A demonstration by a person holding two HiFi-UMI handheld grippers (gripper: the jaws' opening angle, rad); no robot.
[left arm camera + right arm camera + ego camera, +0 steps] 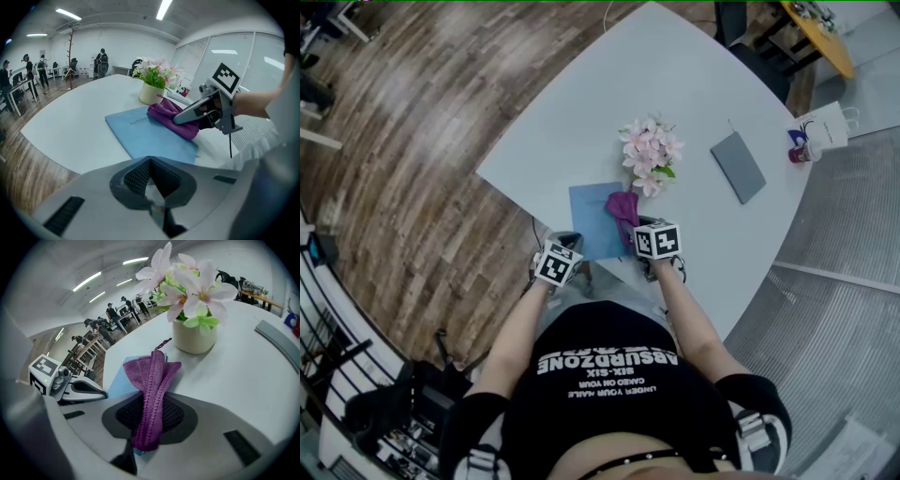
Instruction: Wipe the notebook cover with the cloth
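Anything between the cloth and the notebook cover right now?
Nothing visible. The cloth, clamped in the right gripper, already rests on the blue notebook. The flower pot stands just past the notebook's far edge, and the left gripper sits short of its near side.

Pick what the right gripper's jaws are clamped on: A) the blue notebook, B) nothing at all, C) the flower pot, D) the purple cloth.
D: in the right gripper view, the right gripper has its jaws shut on the purple cloth, whose folds stick out ahead of them.
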